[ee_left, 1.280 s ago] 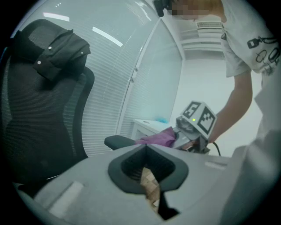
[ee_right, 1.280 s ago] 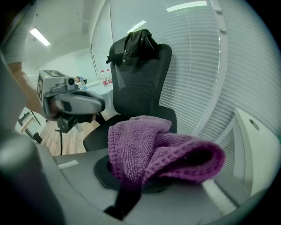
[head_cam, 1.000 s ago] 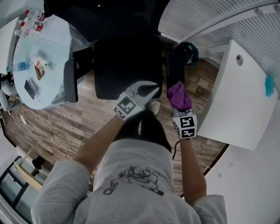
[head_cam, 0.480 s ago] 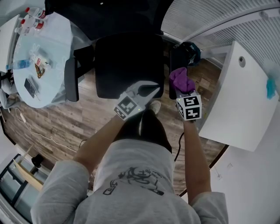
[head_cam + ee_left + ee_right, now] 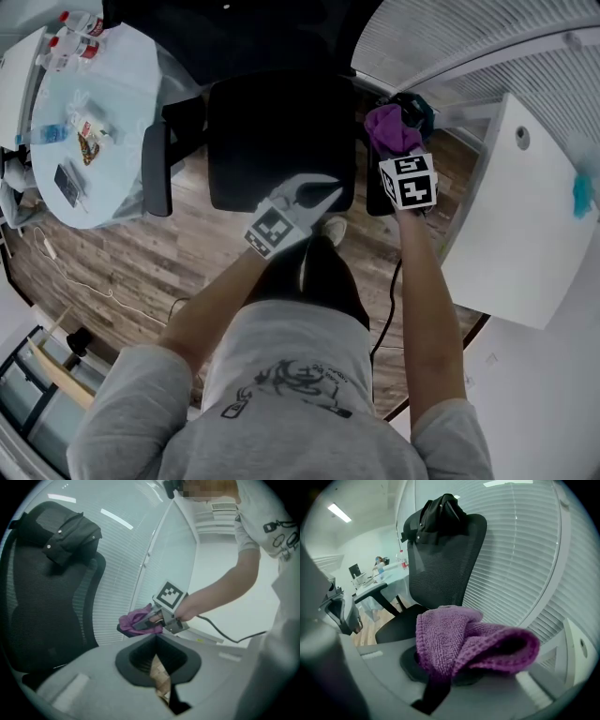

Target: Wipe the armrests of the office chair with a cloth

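The black office chair [image 5: 279,141] stands in front of me, with a dark jacket [image 5: 439,512] draped over its backrest. My right gripper [image 5: 395,142] is shut on a purple cloth [image 5: 391,126] and holds it on the far part of the chair's right armrest [image 5: 374,190]. In the right gripper view the cloth [image 5: 464,641] bulges out of the jaws. The left gripper view shows the right gripper [image 5: 155,620] and cloth [image 5: 133,622] from the side. My left gripper [image 5: 336,187] hangs over the seat's front edge, shut and holding nothing. The left armrest [image 5: 155,170] is untouched.
A round glass table [image 5: 127,98] with bottles and small items stands to the left of the chair. A white desk [image 5: 511,220] lies to the right, with window blinds [image 5: 487,37] behind it. A cable [image 5: 386,305] trails from my right gripper to the wooden floor.
My right gripper has slid the purple cloth along the right armrest, away from me toward the chair's back. The left gripper has stayed in place.
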A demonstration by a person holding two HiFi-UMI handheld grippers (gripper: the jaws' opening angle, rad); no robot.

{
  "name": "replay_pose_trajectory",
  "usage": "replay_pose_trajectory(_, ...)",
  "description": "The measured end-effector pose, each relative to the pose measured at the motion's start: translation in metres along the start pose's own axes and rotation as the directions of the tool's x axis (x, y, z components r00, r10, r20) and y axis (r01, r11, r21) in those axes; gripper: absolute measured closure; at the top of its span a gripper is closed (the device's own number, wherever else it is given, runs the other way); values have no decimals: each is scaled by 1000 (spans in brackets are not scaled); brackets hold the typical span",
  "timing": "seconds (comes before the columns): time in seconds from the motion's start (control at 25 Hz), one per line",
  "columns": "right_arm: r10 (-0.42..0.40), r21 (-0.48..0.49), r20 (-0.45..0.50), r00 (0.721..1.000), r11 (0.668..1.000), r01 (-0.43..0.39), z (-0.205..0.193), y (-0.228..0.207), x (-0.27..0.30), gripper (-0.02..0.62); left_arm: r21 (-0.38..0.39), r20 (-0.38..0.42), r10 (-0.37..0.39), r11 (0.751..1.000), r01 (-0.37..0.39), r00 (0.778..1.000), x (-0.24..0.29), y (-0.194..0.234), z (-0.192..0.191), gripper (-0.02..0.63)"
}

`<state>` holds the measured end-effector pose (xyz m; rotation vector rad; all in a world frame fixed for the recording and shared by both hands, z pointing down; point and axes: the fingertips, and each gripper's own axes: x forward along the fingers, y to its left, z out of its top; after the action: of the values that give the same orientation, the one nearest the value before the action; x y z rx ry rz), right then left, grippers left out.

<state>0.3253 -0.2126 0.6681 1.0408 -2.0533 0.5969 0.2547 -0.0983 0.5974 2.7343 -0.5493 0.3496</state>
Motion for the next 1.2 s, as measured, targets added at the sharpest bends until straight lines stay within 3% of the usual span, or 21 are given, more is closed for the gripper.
replay_pose_trajectory(0.28, 6, 44, 28, 1000, 999, -7, 2, 1, -8, 563, 11, 39, 21, 1000, -22, 999, -3, -3, 20, 604)
replay_pose_trajectory(0.56, -47, 43, 204, 978, 998, 39, 37, 1, -58, 565, 22, 125, 50, 998, -53, 991, -13, -7, 81, 604)
replay_pose_trajectory(0.88, -82, 11, 391, 917, 996, 84, 77, 16, -163, 564, 49, 221, 56, 996, -69, 974, -23, -30, 166, 604)
replay_pose_trajectory(1.2, -152, 52, 563, 812, 988, 148, 125, 38, -302, 563, 152, 313, 24, 985, -75, 950, -47, -85, 268, 604)
